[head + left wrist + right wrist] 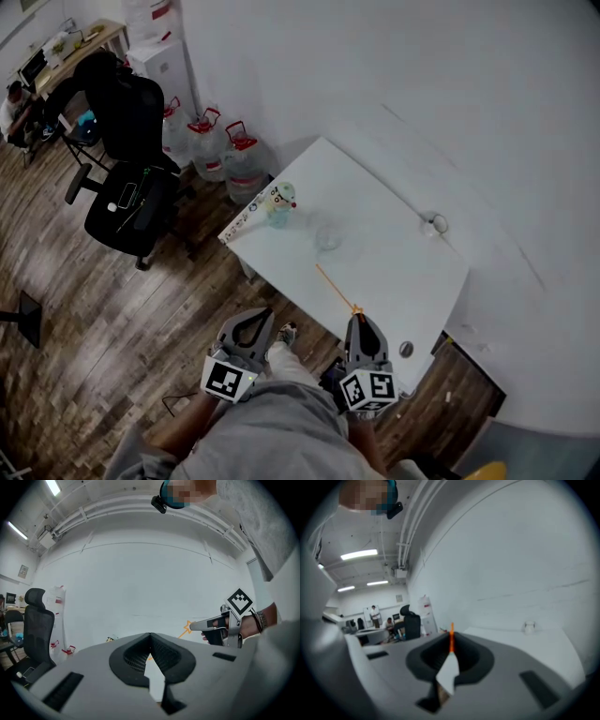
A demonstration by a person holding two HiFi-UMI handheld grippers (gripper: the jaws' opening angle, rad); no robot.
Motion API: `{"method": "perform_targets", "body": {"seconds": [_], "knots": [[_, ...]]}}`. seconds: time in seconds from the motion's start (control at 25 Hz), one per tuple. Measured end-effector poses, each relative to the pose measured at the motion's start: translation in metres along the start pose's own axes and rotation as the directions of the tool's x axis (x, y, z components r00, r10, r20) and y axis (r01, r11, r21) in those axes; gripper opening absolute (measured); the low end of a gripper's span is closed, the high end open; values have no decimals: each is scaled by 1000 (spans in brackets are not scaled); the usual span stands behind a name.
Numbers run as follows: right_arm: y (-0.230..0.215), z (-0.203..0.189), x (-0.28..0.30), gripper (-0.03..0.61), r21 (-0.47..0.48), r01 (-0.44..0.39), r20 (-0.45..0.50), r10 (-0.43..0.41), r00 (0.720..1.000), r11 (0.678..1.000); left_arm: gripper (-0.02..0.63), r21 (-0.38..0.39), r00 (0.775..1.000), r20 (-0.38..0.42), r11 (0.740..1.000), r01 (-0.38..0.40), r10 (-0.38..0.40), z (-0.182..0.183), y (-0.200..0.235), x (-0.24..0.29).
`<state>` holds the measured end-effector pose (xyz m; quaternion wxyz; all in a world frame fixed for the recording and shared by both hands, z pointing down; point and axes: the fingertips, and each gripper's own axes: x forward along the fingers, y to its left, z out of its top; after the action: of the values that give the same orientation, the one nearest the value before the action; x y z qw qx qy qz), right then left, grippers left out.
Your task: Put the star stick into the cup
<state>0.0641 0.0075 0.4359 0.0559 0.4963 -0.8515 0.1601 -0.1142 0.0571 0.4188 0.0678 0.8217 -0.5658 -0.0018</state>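
Observation:
The star stick (333, 283) is a thin orange rod that slants over the near part of the white table (394, 262). Its star end (189, 627) sits right at the tip of my right gripper (360, 319). That gripper is shut on the stick, and in the right gripper view the orange rod (451, 641) runs out between the closed jaws. The clear cup (328, 236) stands upright on the table beyond the stick's far end. My left gripper (255, 323) hovers off the table's near edge, shut, with nothing in it.
A small toy figure (279, 202) stands at the table's left corner beside the cup. A small clear jar (436, 225) sits at the far right by the wall. Water jugs (225, 150) and a black office chair (131, 187) are on the wooden floor to the left.

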Motion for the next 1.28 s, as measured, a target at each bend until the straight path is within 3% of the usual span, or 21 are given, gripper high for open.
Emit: {"method": "perform_targets", "body": {"seconds": [0.4,0.8,1.08,1.28], "knots": [[-51,13,49,46,44,-14,16,13,1000,999,29,44,1000,-15,999,-22,23,3,2,60],[-83,23,69,46,43,-43,8,43,999,998,29,32,999,-7,998,-48,48,13,-10,104],[-83,32,84,44,48,-57,27,56,998,997,29,30,999,-30,999,-20,21,8,1,122],[-80,40,94,44,52,-29,32,28,999,998,29,20,998,-45,999,44,-43,6,9,140]]}}
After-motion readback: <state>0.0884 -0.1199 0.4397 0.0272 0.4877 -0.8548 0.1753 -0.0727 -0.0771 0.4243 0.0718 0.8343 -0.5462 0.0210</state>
